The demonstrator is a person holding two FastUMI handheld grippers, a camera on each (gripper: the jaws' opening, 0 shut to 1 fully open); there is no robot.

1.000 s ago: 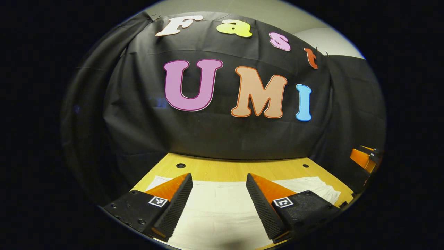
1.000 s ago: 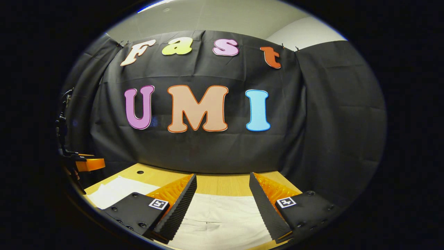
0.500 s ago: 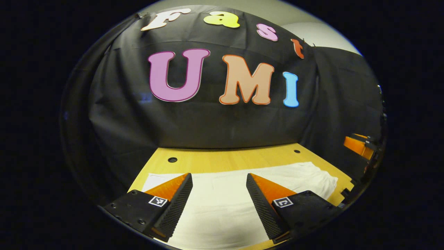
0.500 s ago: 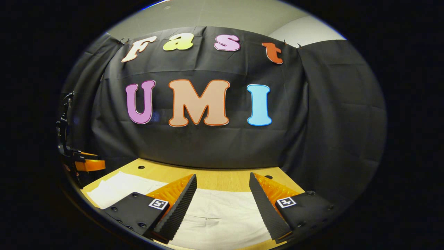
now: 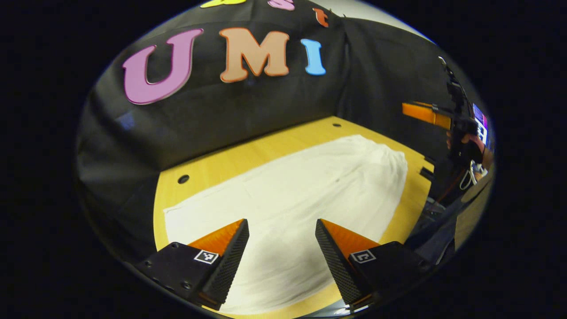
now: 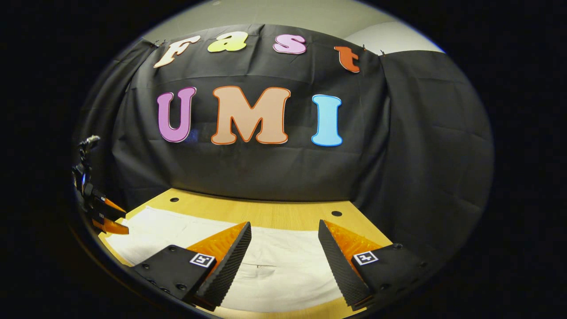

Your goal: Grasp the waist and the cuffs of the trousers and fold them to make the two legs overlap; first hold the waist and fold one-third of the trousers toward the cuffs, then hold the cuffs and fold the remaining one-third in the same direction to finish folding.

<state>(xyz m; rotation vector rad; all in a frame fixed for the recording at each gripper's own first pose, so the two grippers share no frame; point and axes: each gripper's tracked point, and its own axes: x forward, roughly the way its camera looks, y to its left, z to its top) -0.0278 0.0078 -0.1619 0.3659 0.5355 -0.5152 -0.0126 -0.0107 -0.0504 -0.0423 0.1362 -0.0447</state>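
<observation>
A wooden table point(image 5: 248, 155) backed by black cloth carries a pair of white trousers point(image 5: 301, 190), spread flat along its length and reaching close to the near edge. The garment looks light, thin and limp, apt to sag and drag, with a few faint creases, so it is probably best pinched at the doubled edges of waist and cuffs, where the cloth is thickest, not mid-leg. The left gripper point(image 5: 281, 235) hovers above one end of the trousers, its jaws spread wide and holding nothing. The right gripper point(image 6: 283, 239) hangs over the other end, jaws likewise parted and empty, a small seam or fly line point(image 6: 261, 266) visible between its fingers. No fold is yet made.
</observation>
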